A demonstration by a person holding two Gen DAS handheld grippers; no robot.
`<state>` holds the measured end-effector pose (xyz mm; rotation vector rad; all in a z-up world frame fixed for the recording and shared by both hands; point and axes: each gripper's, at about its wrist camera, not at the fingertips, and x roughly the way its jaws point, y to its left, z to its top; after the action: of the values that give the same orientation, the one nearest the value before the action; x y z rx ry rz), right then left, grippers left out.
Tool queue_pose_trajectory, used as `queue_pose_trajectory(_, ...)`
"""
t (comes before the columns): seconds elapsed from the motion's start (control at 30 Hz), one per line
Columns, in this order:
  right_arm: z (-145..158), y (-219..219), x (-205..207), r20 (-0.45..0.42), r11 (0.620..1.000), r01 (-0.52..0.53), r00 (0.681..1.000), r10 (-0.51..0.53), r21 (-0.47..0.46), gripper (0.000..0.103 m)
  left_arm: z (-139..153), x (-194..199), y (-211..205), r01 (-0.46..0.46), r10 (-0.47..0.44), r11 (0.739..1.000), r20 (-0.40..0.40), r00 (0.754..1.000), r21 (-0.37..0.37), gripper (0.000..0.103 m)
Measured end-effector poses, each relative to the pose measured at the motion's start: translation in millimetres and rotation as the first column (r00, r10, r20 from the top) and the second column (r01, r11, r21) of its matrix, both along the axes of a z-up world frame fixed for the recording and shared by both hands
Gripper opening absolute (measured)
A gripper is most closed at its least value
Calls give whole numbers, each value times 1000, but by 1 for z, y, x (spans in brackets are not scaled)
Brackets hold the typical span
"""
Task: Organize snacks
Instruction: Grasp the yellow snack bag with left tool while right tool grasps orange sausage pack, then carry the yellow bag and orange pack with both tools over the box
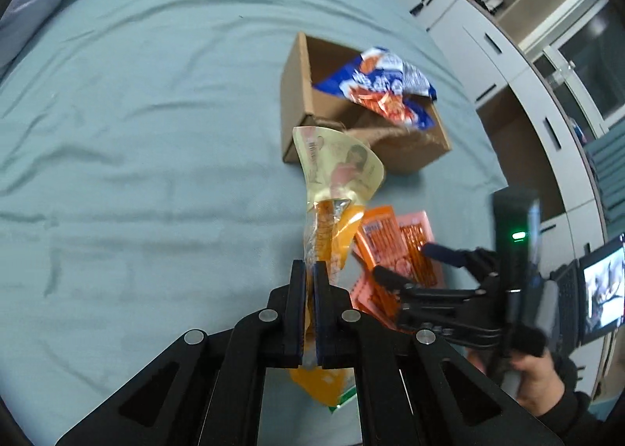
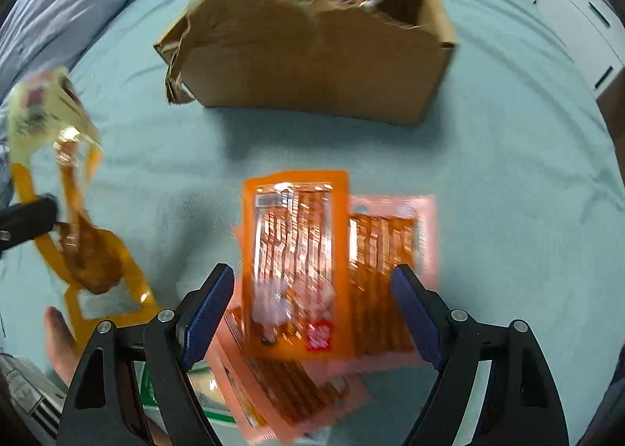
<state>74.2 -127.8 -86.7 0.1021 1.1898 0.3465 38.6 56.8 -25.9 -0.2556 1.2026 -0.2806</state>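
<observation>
Snacks lie on the bed (image 1: 136,133). My left gripper (image 1: 310,278) is clamped on a yellow pouch (image 1: 336,172), lifted near the box (image 1: 297,94). My right gripper (image 2: 312,289) gapes wide above the orange packs (image 2: 293,250), touching none.

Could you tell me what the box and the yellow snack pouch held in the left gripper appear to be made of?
The box looks like plain brown corrugated cardboard, matte, with a torn, ragged edge. The yellow snack pouch held in the left gripper seems to be thin plastic film: glossy, partly see-through, crumpling where the fingers pinch it.
</observation>
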Motion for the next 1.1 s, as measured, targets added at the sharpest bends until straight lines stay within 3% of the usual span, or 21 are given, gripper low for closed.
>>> queue_pose_trajectory(0.1,-8,14,4,16,998,-7,1000,8,-55,81,9,1,6,-14,13,999,37,999,31,3)
queue_pose_trajectory(0.17,-7,18,4,34,996,-16,999,19,-87,70,11,4,7,-18,17,1000,48,999,22,3)
queue_pose_trajectory(0.23,-3,13,5,38,999,-7,999,9,-53,48,14,3,10,-20,19,1000,56,998,21,3)
queue_pose_trajectory(0.33,-1,1,6,9,999,27,1000,-27,19,38,17,3,10,-24,21,999,75,997,43,3)
queue_pose_trajectory(0.43,4,-11,1,8,998,53,999,-53,43,37,16,3,10,-33,30,999,72,997,41,3)
queue_pose_trajectory(0.7,40,-66,-20,5,957,178,983,-184,231,37,29,-2,13,-43,42,999,104,994,9,3)
queue_pose_trajectory(0.9,60,-107,-50,28,920,247,963,-268,306,37,63,3,5,-27,28,1000,181,983,-5,3)
queue_pose_trajectory(1.1,48,-96,-60,23,913,256,960,-277,317,37,104,49,-9,10,4,998,206,979,-69,3)
